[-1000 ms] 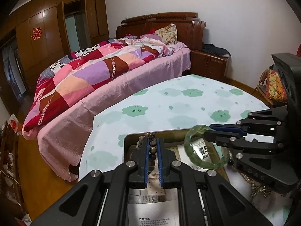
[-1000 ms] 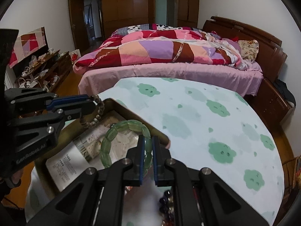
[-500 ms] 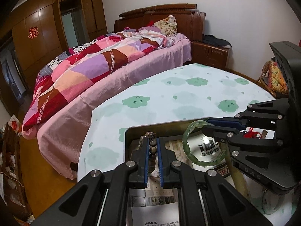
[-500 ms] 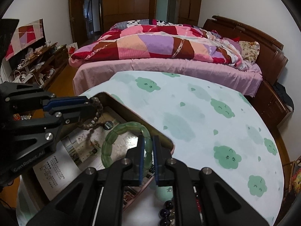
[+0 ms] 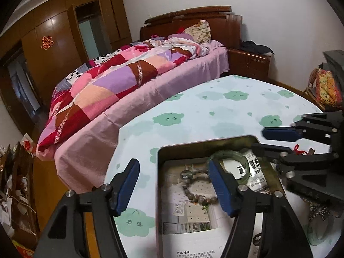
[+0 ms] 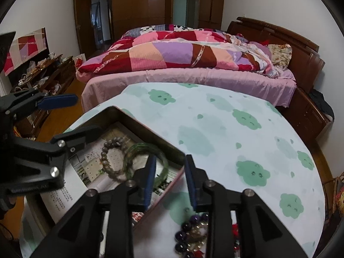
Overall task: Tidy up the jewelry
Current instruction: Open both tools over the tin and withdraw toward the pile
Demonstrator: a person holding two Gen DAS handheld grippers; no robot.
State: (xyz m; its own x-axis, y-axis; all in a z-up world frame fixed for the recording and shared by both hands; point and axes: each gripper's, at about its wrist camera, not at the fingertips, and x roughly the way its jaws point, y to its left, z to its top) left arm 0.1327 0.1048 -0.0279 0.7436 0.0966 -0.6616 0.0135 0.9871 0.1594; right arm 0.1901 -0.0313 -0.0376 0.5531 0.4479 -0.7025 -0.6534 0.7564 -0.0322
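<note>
Two bracelets are seen lying inside a shallow rectangular metal tray (image 6: 150, 135) lined with printed paper: a brown beaded bracelet (image 6: 111, 161) and, touching it on its right, a translucent green jade-like bangle (image 6: 137, 150). The left gripper (image 5: 172, 185) is released, with its jaws opening wide above the beaded bracelet, nothing pinched between them. The right gripper (image 6: 169, 180) is also released, its jaws opening over the tray's near edge; the bangle passes beside one pad but is not pressed.

A likely risk is judged to be that the bangle is snagged by a pad as the right gripper is withdrawn and dragged over the low rim. The bracelets could also be tangled together. A loose heap of dark purple and gold beads (image 6: 191, 234) is left outside the tray.

The tray is carried on a round worktop (image 6: 236, 129) covered by a pale cloth printed with green clouds. Behind it, a bed with a patchwork quilt (image 6: 182, 51) and dark wooden wardrobes (image 6: 139, 2) are shown.
</note>
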